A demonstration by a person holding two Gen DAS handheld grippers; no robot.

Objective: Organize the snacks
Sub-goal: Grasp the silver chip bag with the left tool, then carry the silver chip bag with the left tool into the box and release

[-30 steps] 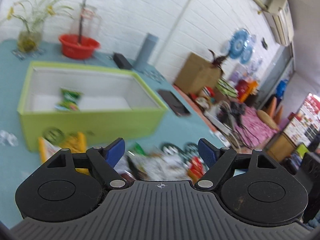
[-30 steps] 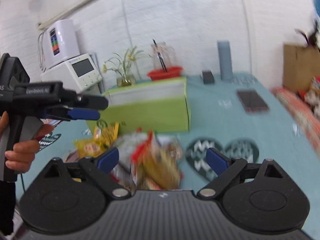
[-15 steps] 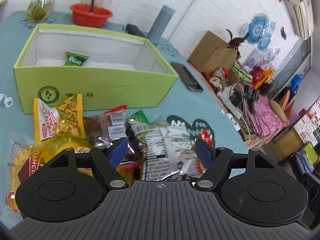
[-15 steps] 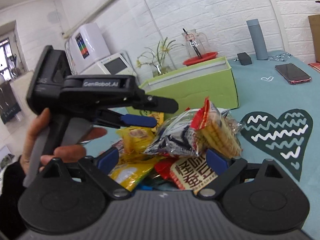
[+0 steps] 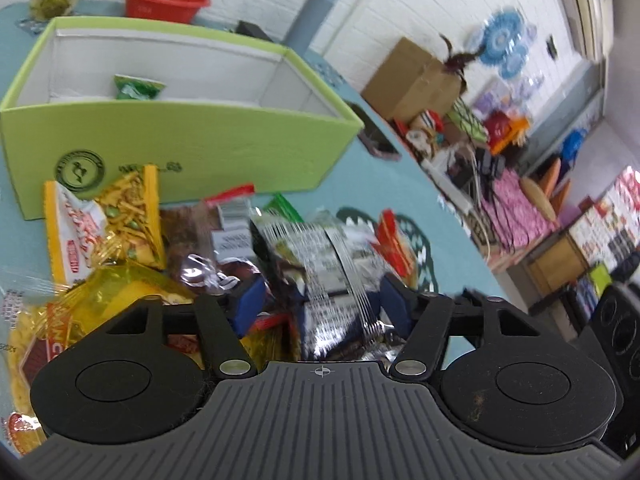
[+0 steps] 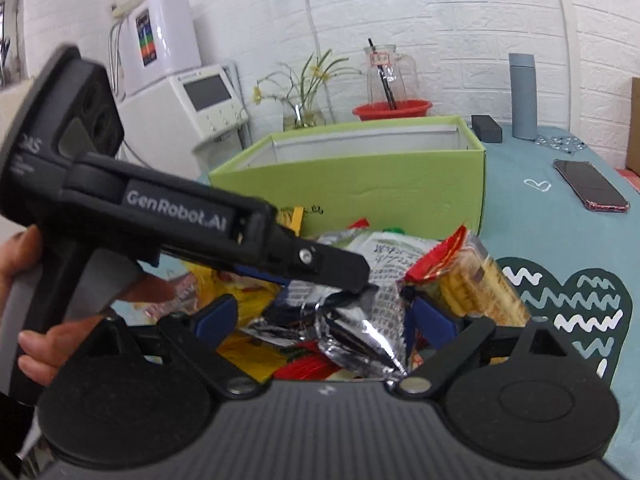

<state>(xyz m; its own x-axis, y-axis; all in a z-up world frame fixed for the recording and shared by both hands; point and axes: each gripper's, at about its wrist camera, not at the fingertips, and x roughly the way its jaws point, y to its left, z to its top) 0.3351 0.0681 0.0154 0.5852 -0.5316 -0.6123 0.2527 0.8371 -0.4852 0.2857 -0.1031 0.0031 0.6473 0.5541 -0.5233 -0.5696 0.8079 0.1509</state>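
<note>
Crinkled glossy foil snack packet [image 5: 336,264]

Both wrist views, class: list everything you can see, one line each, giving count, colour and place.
box: one, lime green, white inside, behind the snack pile
green packet: one, inside the box
silver packet: one, silver and black, between the left tool's fingers
yellow noodle packet: one, against the box front
cracker packet: one, clear with red end, right of the pile
phone: one, dark, on the teal tablecloth
red bowl: one, behind the box
grey flask: one, by the wall
left tool: jaws have just been closing around the silver packet
right tool: open over the pile
hand: one, gripping the left tool's handle
</note>
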